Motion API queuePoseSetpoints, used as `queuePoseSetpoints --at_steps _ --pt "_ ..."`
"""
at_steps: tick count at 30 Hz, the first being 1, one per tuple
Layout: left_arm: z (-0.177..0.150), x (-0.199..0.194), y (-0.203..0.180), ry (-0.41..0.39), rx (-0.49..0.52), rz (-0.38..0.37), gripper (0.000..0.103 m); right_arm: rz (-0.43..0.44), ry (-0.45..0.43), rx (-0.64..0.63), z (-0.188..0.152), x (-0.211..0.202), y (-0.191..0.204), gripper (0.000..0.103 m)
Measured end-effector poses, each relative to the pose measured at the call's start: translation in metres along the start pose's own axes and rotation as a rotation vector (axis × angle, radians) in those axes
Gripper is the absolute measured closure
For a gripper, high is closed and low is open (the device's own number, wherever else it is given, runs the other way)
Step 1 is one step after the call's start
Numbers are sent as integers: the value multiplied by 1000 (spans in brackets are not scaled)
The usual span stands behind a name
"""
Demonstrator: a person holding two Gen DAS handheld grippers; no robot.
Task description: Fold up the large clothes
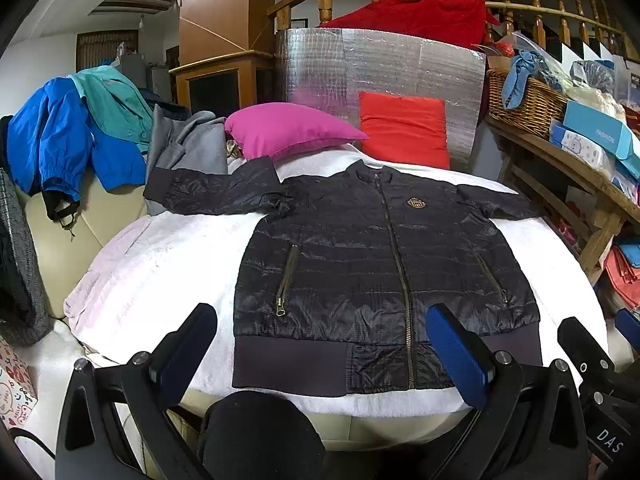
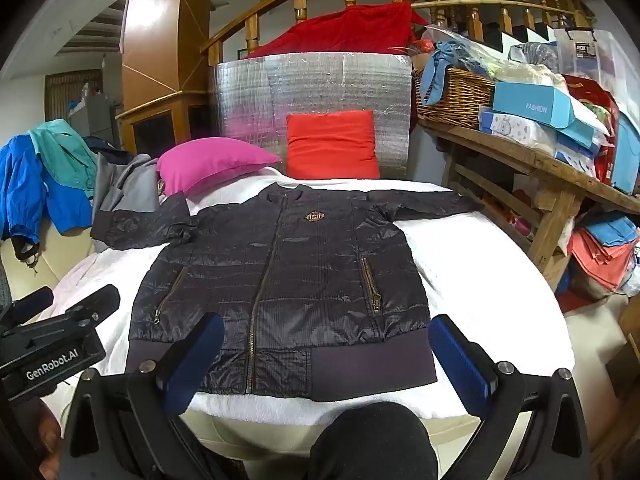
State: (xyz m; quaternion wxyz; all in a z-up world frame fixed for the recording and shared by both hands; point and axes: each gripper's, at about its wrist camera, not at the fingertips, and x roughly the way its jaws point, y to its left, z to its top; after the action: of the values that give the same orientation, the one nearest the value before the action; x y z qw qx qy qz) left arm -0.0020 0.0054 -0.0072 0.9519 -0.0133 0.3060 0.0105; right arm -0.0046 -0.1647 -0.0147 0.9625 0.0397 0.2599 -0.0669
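Black jacket (image 1: 360, 264): one item, laid flat and face up on the white cover (image 1: 160, 264), zipped closed, collar pointing away from both grippers and the ribbed hem nearest to them. Both sleeves are spread outward. The left sleeve (image 1: 212, 192) runs off the cover edge toward the grey garment (image 1: 188, 140); the right sleeve (image 2: 432, 202) lies on the cover.

Left gripper (image 1: 320, 352): jaws fully apart, holding nothing. It hangs above the hem, tilted downward. The left pad (image 1: 188, 344) is over the white cover, just left of the jacket; the right pad (image 1: 456, 356) is over the hem, right of the central zip. No pad contact with the fabric is visible.

Right gripper (image 2: 328, 360): jaws fully apart, holding nothing. The left pad (image 2: 192, 360) is over the hem left of the zip; the right pad (image 2: 460, 360) is just past the right corner of the hem.

Count, left to right beyond the grippers:
- One blue jacket (image 1: 52, 140) and one teal garment (image 1: 112, 100), draped to the far left.
- Two cushions: one magenta (image 1: 288, 128), one red (image 1: 404, 128), beyond the collar.
- One silver foil panel (image 1: 320, 68) behind the cushions.
- One wicker basket (image 2: 452, 92) on the wooden bench (image 2: 520, 160) to the right.

Jacket front: two pocket zips and one chest badge (image 2: 316, 216).
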Motion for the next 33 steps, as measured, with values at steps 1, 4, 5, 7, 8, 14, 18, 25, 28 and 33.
queuePoseSetpoints --at_steps 1,4,5,7,8,14,18,25,28,33 --pt "0 0 0 1 0 -2 0 1 0 0 1 0 0 0" --pt "-1 1 -1 5 0 -5 0 -2 -1 0 0 -1 0 0" --pt "-2 1 -1 4 0 -4 0 -1 -1 1 -1 -1 0 0" --pt "-2 1 -1 5 1 -5 0 -1 -1 0 -1 -1 0 0" --pt "-2 1 -1 5 1 -6 0 -2 -2 -1 -2 -1 1 0" --pt "-5 1 0 8 -4 -8 0 -3 -2 -2 -2 -2 1 0" --pt "-6 1 0 8 -3 -7 0 -8 -2 -2 -3 -1 2 0" --pt "-7 1 2 11 -7 -9 0 -8 -6 -3 -4 -2 2 0" --pt "-7 1 3 11 -8 -10 0 -9 -6 -6 -5 -2 3 0" --pt "-8 1 3 14 -8 -12 0 -14 -10 -9 -6 -2 4 0"
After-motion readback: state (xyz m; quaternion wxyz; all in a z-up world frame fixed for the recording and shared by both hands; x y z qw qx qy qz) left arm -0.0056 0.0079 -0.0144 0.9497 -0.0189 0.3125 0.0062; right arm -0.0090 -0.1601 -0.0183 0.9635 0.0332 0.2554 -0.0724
